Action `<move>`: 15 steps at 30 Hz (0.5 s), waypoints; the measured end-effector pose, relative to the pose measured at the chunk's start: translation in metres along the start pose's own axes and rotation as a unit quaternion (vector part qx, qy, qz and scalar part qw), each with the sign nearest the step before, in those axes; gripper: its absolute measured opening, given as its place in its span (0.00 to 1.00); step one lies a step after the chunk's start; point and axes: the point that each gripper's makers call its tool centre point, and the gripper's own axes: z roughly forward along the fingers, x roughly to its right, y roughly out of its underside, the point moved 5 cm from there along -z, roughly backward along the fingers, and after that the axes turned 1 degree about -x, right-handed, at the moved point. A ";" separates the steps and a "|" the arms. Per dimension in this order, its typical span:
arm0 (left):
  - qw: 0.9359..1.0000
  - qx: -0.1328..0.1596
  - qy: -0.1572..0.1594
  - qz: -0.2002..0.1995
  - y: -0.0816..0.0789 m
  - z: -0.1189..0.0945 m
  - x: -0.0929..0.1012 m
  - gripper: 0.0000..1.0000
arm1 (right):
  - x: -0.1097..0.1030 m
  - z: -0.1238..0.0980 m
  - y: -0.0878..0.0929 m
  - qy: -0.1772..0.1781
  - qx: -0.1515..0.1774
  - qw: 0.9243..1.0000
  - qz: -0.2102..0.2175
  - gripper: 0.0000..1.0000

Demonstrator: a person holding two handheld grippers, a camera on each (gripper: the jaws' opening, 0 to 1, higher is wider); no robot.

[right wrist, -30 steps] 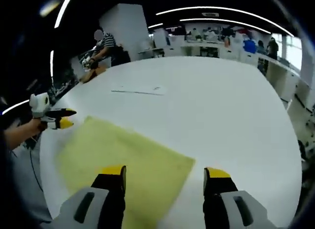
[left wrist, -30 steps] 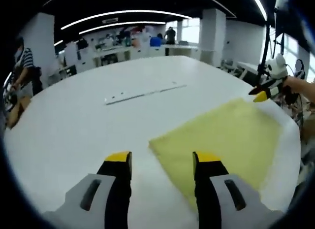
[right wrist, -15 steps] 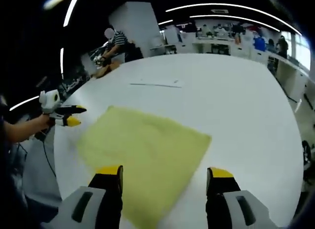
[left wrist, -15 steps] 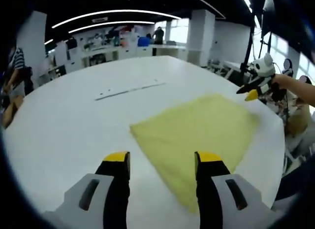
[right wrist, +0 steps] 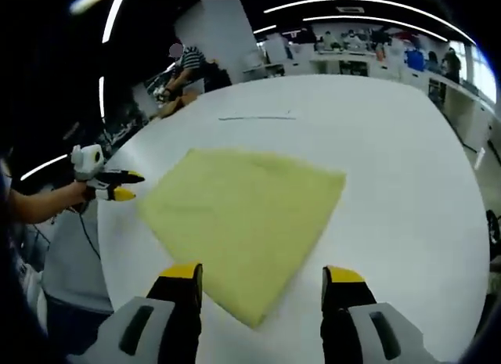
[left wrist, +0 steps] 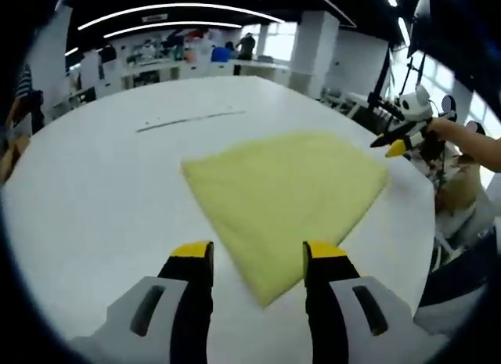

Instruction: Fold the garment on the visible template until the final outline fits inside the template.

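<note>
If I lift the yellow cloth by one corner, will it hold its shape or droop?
The cloth lies flat and thin on the table, so it will probably droop and trail. It looks light and should slide easily on that smooth surface. Both claws are open, clear of it.

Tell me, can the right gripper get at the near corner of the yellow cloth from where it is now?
Probably yes. The right gripper is open, and the near corner of the yellow cloth lies flat on the white table just ahead of its jaws, with nothing in between.
</note>
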 end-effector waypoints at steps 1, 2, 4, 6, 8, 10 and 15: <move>1.000 0.000 -0.001 -0.007 0.003 -0.001 0.000 0.40 | -0.002 0.000 0.003 -0.002 0.000 1.000 0.004 0.54; 1.000 0.000 -0.001 -0.011 0.004 -0.002 0.000 0.39 | -0.003 0.000 0.005 -0.003 -0.001 1.000 0.006 0.52; 1.000 -0.002 -0.004 -0.021 0.009 -0.003 0.000 0.37 | -0.004 0.000 0.009 -0.004 -0.004 1.000 0.008 0.48; 1.000 -0.002 -0.006 -0.029 0.014 -0.005 0.001 0.36 | -0.004 0.001 0.014 -0.005 -0.008 1.000 0.010 0.45; 0.999 -0.004 -0.005 -0.046 0.019 -0.005 0.002 0.34 | -0.005 0.001 0.018 -0.004 -0.010 1.000 0.015 0.42; 0.998 -0.006 -0.003 -0.060 0.024 -0.005 0.002 0.32 | -0.004 0.001 0.022 -0.003 -0.012 1.000 0.018 0.39; 0.995 -0.009 0.001 -0.097 0.036 -0.001 -0.004 0.26 | -0.004 0.001 0.032 -0.001 -0.017 0.999 0.034 0.30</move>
